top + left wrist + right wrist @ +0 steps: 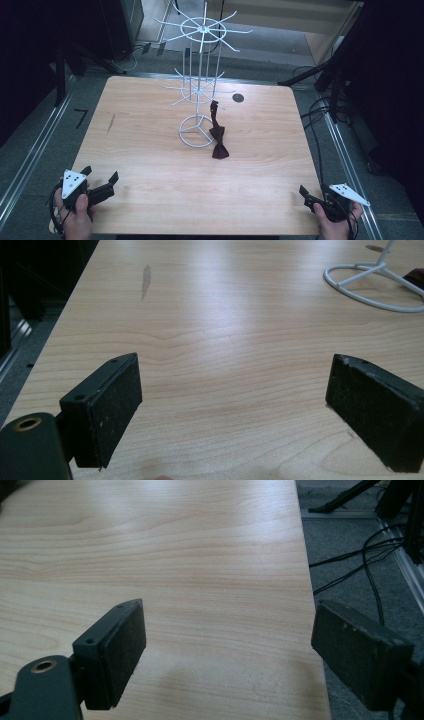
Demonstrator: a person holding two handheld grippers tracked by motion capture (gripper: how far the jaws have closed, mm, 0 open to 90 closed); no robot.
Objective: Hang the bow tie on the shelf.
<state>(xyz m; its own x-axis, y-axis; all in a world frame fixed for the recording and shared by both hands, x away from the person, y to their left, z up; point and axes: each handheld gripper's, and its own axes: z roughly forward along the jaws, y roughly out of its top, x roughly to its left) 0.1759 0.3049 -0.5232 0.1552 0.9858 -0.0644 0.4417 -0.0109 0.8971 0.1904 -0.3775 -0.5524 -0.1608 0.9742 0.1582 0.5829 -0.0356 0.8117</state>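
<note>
At the near corners of the worktop [150, 200] I hold both grippers, left [100, 181] and right [314, 192], jaws released (nothing between them); the bow tie [218, 137] hangs on the white rack [200, 90] far off.

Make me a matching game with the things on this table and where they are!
Things:
1. bow tie
2. rack
3. left tongs
4. right tongs

Places or states:
A. white wire, standing mid-table
B. dark, lying by the rack's round foot
C. open, at the near right corner
D. open, at the near left corner

Pairs: 1-B, 2-A, 3-D, 4-C
</note>
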